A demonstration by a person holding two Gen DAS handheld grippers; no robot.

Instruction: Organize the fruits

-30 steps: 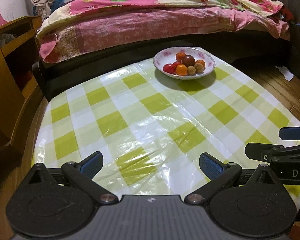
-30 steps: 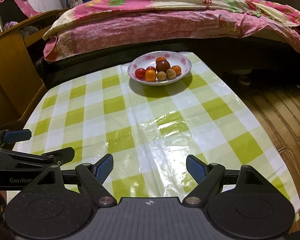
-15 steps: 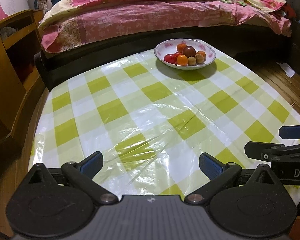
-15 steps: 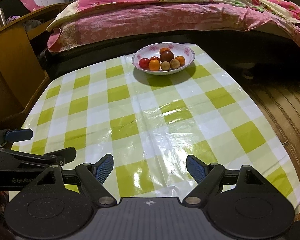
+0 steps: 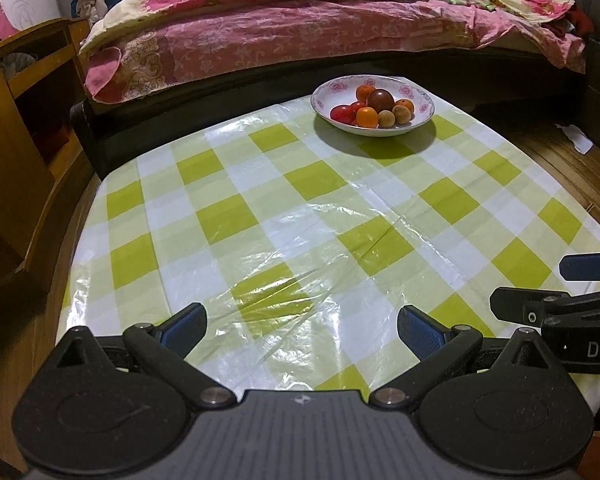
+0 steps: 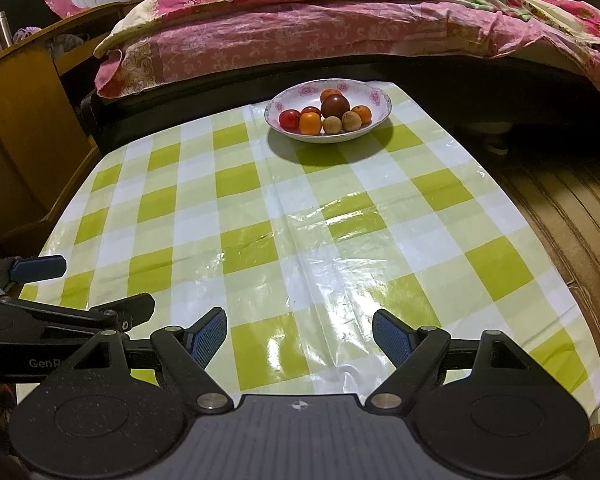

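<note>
Both the left hand-held gripper (image 5: 301, 326) and the right hand-held gripper (image 6: 300, 334) stand wide apart, empty, above the near desk (image 5: 260, 216); the fruit bowl (image 5: 419, 98) sits far.

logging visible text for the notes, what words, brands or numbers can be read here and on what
"D A", cut off at the picture's edge: on the body of the right claw, seen from the left wrist view.
"GenR", cut off behind the right claw's own arm: on the body of the left claw, seen from the right wrist view.
Bowl: flower prints only, no words.
Nothing else readable.
</note>
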